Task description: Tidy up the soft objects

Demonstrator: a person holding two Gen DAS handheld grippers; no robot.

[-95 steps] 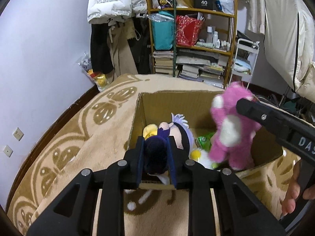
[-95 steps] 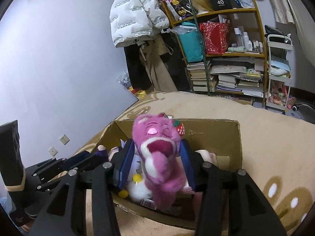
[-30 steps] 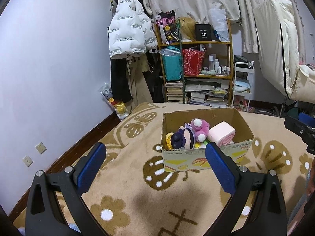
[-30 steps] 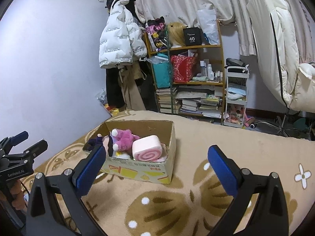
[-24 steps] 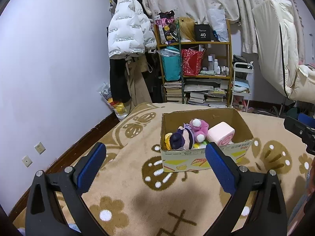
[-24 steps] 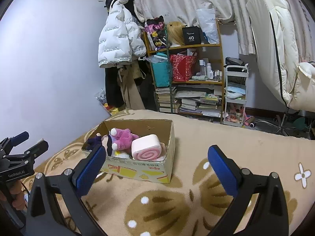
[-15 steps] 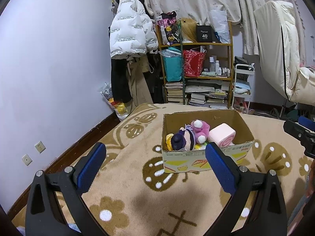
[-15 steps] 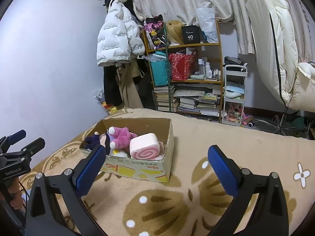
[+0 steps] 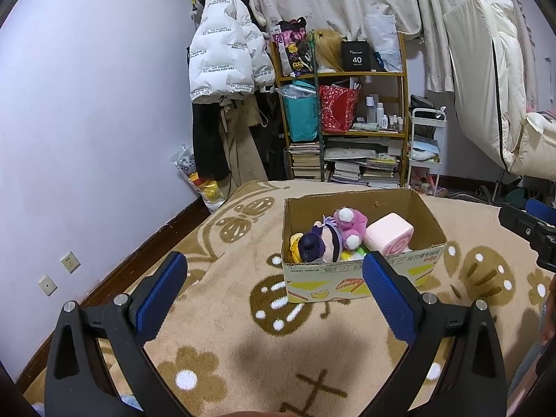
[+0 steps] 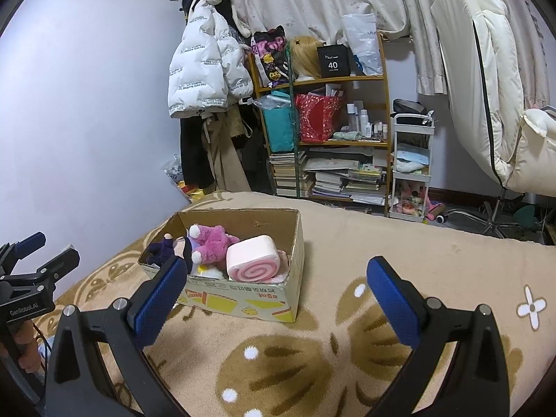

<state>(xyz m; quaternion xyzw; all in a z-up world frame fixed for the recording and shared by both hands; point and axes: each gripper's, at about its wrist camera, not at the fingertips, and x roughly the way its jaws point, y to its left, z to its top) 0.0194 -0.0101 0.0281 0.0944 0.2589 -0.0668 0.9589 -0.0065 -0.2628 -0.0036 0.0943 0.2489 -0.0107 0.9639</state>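
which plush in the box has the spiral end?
The pink swiss-roll cushion, at the right end of the cardboard box; the purple bear and dark-haired doll show no spiral.

The left gripper (image 9: 274, 290) fills the lower frame of its own view, jaws spread wide and empty. The right gripper (image 10: 276, 293) does likewise, blue pads (image 10: 158, 300) far apart, holding nothing.

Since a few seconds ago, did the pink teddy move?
Yes. The pink teddy was held up over the cardboard box in the right gripper's jaws; now it lies down inside the box, beside the pink swirl cushion.
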